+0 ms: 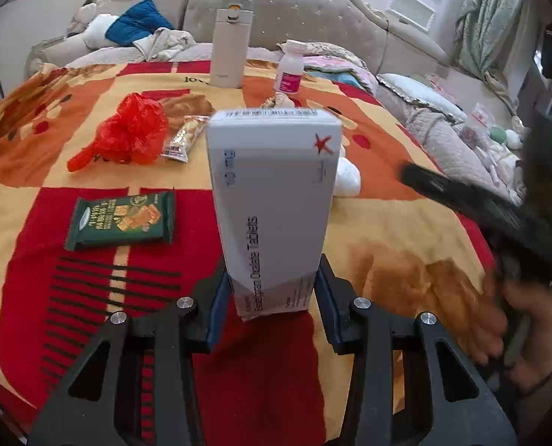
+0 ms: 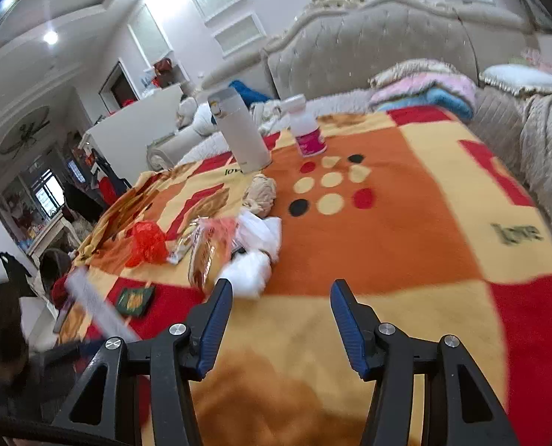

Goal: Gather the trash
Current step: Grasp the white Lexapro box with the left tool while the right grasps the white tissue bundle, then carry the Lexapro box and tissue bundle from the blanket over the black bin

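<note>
**Tablet box gripped, more litter waiting on the blanket**

While the left gripper (image 1: pixel 272 297) is clamping its jaws on the lower end of a tall white-and-grey cardboard medicine box (image 1: pixel 274 200), the box is standing upright above the red, orange and yellow patterned blanket (image 1: pixel 387 230) on the bed. To carry it well, the squeeze is best kept gentle, since thin card probably buckles, and the box kept vertical so it is not levering out. Its side print is reading "Tablets", beside a red star; the rest is too blurred. The right gripper (image 2: pixel 281 319) is hovering with jaws apart and empty, well placed, in my judgement, for the crumpled white plastic bag (image 2: pixel 253 260) just ahead. Further out are lying a dark green snack packet (image 1: pixel 121 219) with unreadable writing, a crinkled red plastic bag (image 1: pixel 127 132) and a small gold-and-white wrapper (image 1: pixel 185 135). Beyond, a white cylindrical flask (image 1: pixel 229 46) and a white pill bottle with pink label (image 1: pixel 290 68) are standing. The blanket is showing "love" (image 2: pixel 517 234).
</note>
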`<action>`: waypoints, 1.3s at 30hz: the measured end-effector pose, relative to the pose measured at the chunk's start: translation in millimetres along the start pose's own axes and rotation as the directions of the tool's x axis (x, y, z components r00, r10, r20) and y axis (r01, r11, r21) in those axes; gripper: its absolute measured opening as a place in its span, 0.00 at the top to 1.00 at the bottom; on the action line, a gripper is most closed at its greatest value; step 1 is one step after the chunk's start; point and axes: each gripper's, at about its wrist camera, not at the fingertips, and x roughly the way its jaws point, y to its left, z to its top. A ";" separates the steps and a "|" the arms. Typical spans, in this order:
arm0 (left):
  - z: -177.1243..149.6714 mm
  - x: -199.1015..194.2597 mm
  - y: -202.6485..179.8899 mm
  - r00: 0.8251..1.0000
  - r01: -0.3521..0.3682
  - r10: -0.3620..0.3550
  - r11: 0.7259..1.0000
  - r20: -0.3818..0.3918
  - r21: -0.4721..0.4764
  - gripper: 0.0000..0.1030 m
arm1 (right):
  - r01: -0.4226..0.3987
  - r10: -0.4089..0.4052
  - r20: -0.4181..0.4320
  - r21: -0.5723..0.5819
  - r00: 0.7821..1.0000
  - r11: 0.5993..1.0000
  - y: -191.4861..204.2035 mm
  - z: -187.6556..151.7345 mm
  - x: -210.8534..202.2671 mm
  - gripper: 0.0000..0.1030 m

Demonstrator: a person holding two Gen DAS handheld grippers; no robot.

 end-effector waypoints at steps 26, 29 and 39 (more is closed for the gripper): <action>19.7 48.0 10.0 0.999 0.009 -0.012 0.996 -0.029 -0.089 0.62 | 0.037 -0.046 -0.110 -0.085 0.993 0.996 -9.1 -6.5 -2.0 0.79; 15.6 44.2 5.5 0.999 -0.019 0.017 0.997 -0.028 -0.070 0.62 | 0.009 -0.013 -0.088 -0.044 0.996 0.999 -32.1 -25.6 -28.9 0.79; 8.4 -6.7 -5.2 0.996 -0.084 0.080 0.987 -0.031 -0.137 0.62 | 0.016 -0.016 -0.009 -0.031 1.000 0.999 -46.4 -34.6 -49.6 0.79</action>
